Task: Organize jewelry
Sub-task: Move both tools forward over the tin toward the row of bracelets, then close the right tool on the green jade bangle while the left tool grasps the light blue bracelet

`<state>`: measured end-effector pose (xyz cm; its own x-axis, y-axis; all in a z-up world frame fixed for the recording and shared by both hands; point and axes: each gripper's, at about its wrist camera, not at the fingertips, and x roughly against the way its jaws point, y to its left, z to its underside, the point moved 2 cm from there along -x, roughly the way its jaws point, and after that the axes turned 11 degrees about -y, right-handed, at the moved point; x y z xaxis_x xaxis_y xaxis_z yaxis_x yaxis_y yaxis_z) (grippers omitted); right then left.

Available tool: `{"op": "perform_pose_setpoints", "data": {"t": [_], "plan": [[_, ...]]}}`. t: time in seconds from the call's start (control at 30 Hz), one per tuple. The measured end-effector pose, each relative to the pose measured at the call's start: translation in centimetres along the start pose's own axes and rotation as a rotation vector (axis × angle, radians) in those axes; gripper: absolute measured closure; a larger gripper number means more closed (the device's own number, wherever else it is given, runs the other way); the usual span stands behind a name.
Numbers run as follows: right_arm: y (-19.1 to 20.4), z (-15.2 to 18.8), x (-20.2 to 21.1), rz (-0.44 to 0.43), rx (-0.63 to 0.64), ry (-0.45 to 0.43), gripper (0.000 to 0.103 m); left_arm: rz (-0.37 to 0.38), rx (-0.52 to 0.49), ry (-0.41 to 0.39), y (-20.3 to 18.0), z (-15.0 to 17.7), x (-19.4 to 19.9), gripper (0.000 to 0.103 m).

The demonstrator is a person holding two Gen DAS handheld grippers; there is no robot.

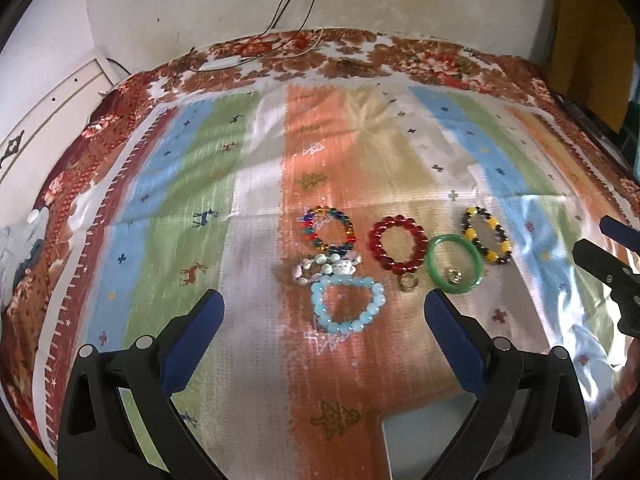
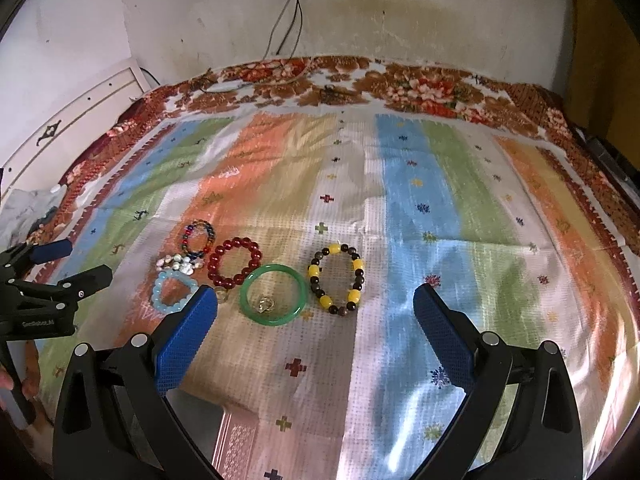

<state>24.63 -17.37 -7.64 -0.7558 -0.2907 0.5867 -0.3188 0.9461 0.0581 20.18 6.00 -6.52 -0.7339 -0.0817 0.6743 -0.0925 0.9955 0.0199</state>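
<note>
Both grippers hang above the striped cloth point(image 2: 408, 208), jaws spread wide and holding nothing, so this looks like the opening approach, nothing picked yet. The left gripper point(image 1: 324, 312) lines up on the pale blue bracelet point(image 1: 347, 305), which lies flat right between its fingertips, touching the white stone bracelet point(image 1: 326, 267) behind. The right gripper point(image 2: 316, 308) faces the green bangle point(image 2: 274, 294) with a small ring point(image 2: 265, 304) inside it, and the yellow-and-black bracelet point(image 2: 337, 279) just beside. The red bracelet point(image 2: 234, 262) waits farther back. Next move, I'd say: drop, straddle one bead strand, close gently.
</note>
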Motion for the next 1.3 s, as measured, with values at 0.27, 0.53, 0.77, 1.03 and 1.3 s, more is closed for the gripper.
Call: {"op": "perform_pose_setpoints", "data": {"t": [0.27, 0.53, 0.77, 1.03, 1.3], "plan": [[-0.6, 0.5, -2.9, -0.022, -0.064, 0.093, 0.004, 0.010, 0.035, 0.070, 0.9, -0.2, -2.9, 0.005], [-1.0, 2.0, -6.1, -0.063, -0.175, 0.225, 0.004, 0.030, 0.076, 0.170, 1.6, 0.6, -5.8, 0.005], [-1.4, 3.1, -8.3, -0.077, -0.234, 0.298, 0.004, 0.031, 0.106, 0.219, 2.2, 1.2, -7.6, 0.006], [-1.5, 4.0, -10.2, -0.100, -0.299, 0.356, 0.004, 0.040, 0.084, 0.276, 1.8, 2.1, -9.7, 0.014], [-1.8, 4.7, -12.0, -0.107, -0.375, 0.408, 0.015, 0.033, 0.074, 0.311, 1.9, 2.8, -10.6, 0.025]]}}
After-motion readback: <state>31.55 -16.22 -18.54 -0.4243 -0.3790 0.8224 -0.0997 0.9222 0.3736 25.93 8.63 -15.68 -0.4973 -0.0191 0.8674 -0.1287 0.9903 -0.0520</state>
